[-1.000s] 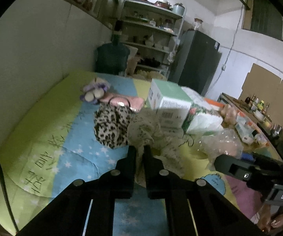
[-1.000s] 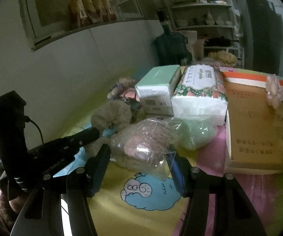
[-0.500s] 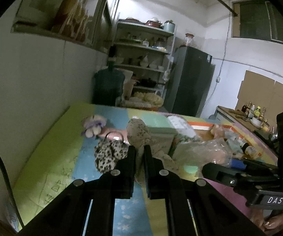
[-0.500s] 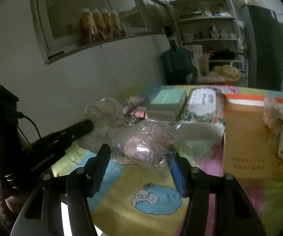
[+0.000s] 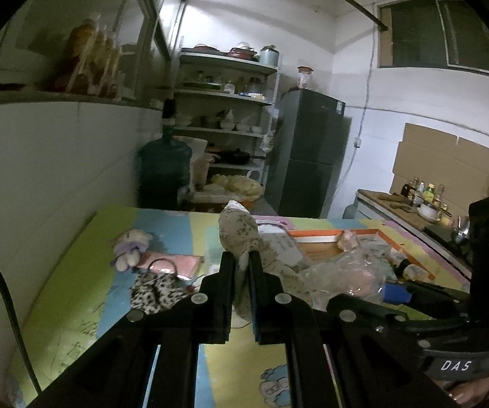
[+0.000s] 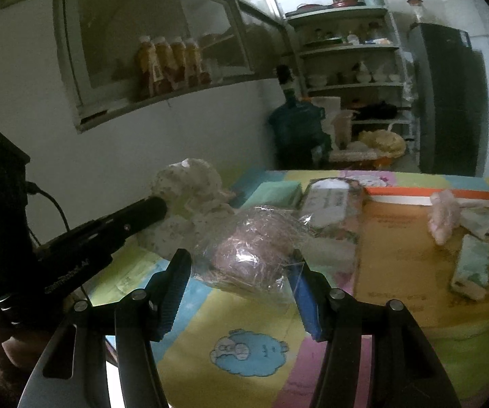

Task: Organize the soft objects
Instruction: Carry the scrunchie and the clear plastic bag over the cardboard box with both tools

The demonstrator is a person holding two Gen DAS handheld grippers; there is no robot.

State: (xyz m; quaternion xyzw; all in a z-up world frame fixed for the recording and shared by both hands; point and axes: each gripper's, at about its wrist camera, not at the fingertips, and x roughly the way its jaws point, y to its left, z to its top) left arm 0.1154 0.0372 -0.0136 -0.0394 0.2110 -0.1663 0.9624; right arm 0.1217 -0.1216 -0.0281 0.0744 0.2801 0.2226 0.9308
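Speckled cloth [image 5: 241,238] pinched in left tool [image 5: 241,261], tilted down; right tool [image 6: 241,272] clamps crinkly bag [image 6: 254,255].

This is a home kitchen that doubles as a storeroom. An open shelf rack [image 5: 225,115] against the back wall carries pots, bowls and jars, with a dark pan on a lower shelf. Beside it stands a tall dark fridge [image 5: 309,153], and a big blue water jug [image 5: 163,170] sits on the floor. A glass-fronted wall cupboard [image 6: 149,54] holds a row of orange bottles [image 6: 171,64]. At the far right, a counter [image 5: 411,214] bears sauce bottles and a bowl, with flattened cardboard [image 5: 448,159] against the whitewashed wall.
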